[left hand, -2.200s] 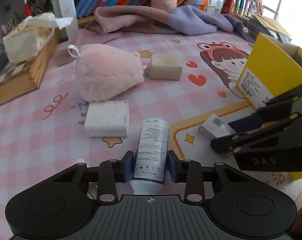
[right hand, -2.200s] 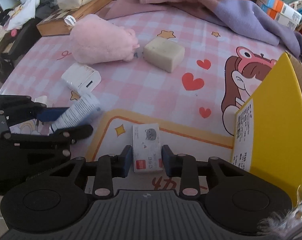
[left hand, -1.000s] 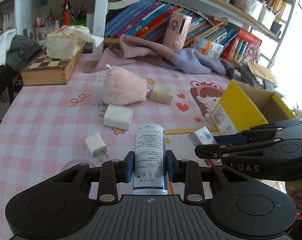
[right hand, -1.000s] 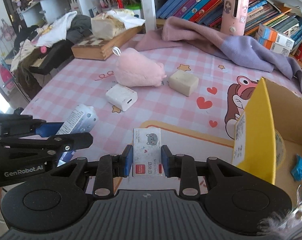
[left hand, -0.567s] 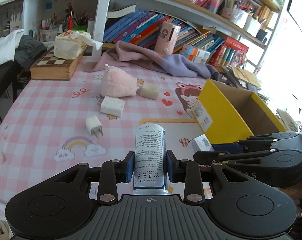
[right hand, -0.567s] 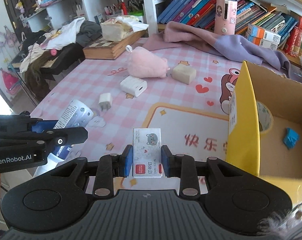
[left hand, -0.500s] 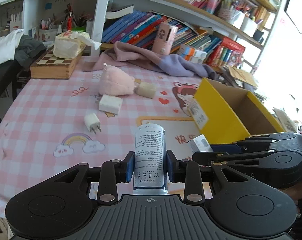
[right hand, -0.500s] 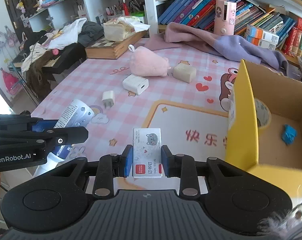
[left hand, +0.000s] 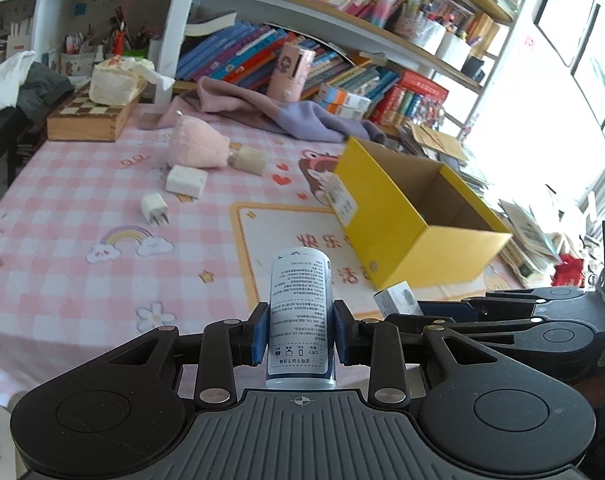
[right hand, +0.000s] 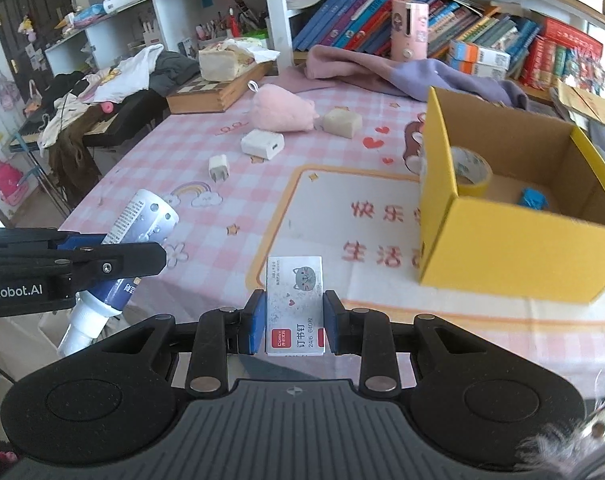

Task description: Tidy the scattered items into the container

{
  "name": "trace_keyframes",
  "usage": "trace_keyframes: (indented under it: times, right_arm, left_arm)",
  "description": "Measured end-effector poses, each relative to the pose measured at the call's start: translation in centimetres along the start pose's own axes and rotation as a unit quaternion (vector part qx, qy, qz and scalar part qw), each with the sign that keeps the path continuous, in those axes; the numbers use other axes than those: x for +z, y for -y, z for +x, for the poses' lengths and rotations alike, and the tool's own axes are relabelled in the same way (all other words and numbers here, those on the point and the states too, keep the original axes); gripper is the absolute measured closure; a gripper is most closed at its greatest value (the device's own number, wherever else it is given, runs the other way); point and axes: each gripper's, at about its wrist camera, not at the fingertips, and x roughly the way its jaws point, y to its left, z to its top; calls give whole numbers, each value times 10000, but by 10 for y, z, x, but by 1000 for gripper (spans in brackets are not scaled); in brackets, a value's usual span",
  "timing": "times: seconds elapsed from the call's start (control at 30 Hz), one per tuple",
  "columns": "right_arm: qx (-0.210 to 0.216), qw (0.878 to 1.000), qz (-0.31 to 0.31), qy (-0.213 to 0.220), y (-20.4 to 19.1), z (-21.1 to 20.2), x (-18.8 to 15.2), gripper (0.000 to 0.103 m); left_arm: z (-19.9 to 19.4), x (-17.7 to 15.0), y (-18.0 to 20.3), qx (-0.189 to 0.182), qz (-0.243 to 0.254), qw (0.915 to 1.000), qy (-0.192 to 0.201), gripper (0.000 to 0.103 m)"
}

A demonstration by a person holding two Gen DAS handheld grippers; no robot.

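Both my tools are loaded: my left gripper (left hand: 301, 332) clamps a white tube (left hand: 300, 316), my right gripper (right hand: 289, 322) pinches a staple box (right hand: 295, 304). I hold them above the pink checked tablecloth (right hand: 182, 144), near the yellow cardboard box (right hand: 514, 256) containing a tape roll (right hand: 472, 170).

Pink checked worktop (right hand: 150, 152) across mid-frame. Yellow box (right hand: 514, 252) at right; pink plush (right hand: 282, 112), beige block (right hand: 341, 122), white charger (right hand: 262, 143) and small plug (right hand: 219, 168) at upper centre; chessboard case (right hand: 218, 94) and purple cloth (right hand: 414, 74) along the top.
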Motion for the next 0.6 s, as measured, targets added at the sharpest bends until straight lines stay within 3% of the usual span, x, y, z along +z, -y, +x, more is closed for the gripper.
trace_keyframes:
  times: [0.6]
  right_arm:
    - [-523, 9972, 528, 23, 21, -42, -40, 75]
  left_arm:
    - [3, -17, 40, -574, 389, 9974, -216, 72]
